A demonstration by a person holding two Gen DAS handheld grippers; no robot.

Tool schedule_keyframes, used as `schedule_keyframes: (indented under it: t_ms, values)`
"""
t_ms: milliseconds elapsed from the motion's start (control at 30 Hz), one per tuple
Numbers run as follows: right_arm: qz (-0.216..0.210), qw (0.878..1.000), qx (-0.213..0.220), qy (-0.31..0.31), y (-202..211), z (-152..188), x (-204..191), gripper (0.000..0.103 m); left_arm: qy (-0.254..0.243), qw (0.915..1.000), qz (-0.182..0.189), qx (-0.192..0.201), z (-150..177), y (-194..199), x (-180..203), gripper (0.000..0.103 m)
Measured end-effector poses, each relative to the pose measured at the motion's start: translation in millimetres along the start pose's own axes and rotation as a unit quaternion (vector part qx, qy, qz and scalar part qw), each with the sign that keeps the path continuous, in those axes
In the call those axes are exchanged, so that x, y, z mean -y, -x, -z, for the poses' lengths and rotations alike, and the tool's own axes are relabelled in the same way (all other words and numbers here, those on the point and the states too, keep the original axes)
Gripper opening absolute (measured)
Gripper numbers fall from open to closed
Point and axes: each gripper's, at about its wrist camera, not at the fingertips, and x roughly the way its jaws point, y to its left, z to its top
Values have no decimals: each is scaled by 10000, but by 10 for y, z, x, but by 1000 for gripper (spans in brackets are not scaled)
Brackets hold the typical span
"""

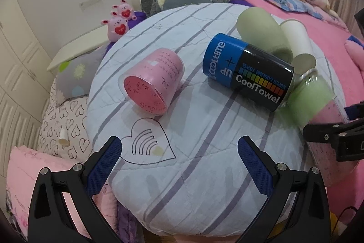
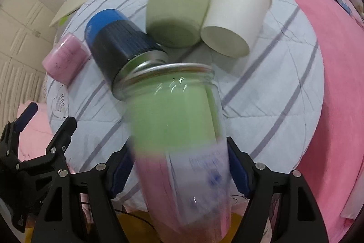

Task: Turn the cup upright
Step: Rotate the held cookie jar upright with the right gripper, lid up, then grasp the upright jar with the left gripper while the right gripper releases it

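Observation:
My right gripper (image 2: 179, 172) is shut on a clear plastic cup (image 2: 179, 140) with a green and pink lining, blurred and tilted, its rim pointing away from me toward the other cups. The same cup shows at the right of the left wrist view (image 1: 311, 104), with the right gripper (image 1: 329, 136) on it. My left gripper (image 1: 179, 152) is open and empty over the striped round cushion (image 1: 193, 140). A pink cup (image 1: 152, 81) lies on its side ahead of it.
On the cushion also lie a blue and black CoolTowel can (image 1: 248, 70), a matte green cup (image 2: 177, 3) and a white paper cup (image 2: 236, 15), all on their sides. Pink bedding (image 2: 336, 106) is to the right. Plush toys (image 1: 120, 19) and pillows stand behind.

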Motion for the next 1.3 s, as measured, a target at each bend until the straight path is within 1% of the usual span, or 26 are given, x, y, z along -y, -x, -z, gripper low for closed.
schedule_keyframes:
  t_ms: [133, 300, 400, 433, 467, 500, 533, 633, 800, 967, 1100, 1300]
  values:
    - [164, 9995, 155, 231, 121, 48, -30, 80, 59, 10000, -9, 7, -24, 23, 23, 103]
    - [126, 9991, 217, 330, 230, 112, 2, 80, 84, 9998, -139, 103, -32, 117, 78, 103]
    - [195, 9986, 270, 420, 283, 154, 24, 80, 123, 9999, -94, 75, -30, 156, 105, 103]
    - [186, 9984, 278, 447, 305, 156, 26, 80, 113, 9999, -91, 70, -31, 169, 128, 103]
    - [158, 9984, 270, 481, 345, 86, 97, 80, 102, 9999, -113, 68, -30, 185, 155, 103]
    - [123, 9981, 275, 530, 371, 107, 110, 80, 96, 9998, -149, 68, -30, 202, 183, 103]
    - [110, 9980, 282, 548, 352, 35, 51, 80, 93, 9998, -166, 69, -32, 212, 196, 103]
    - [-9, 9976, 329, 617, 429, 69, 98, 80, 86, 9998, -168, 67, -38, 261, 264, 103]
    - [-220, 9970, 382, 644, 517, 111, 232, 80, 154, 9997, -158, 99, -57, 361, 389, 103]
    - [-298, 9964, 439, 656, 558, 122, 379, 80, 268, 9996, -95, 41, -80, 412, 551, 103]
    - [-226, 9954, 474, 796, 552, 120, 496, 80, 286, 9996, -23, -14, -116, 439, 710, 103]
    - [-238, 9949, 338, 925, 495, 58, 721, 80, 410, 9992, -32, -19, -185, 497, 975, 103]
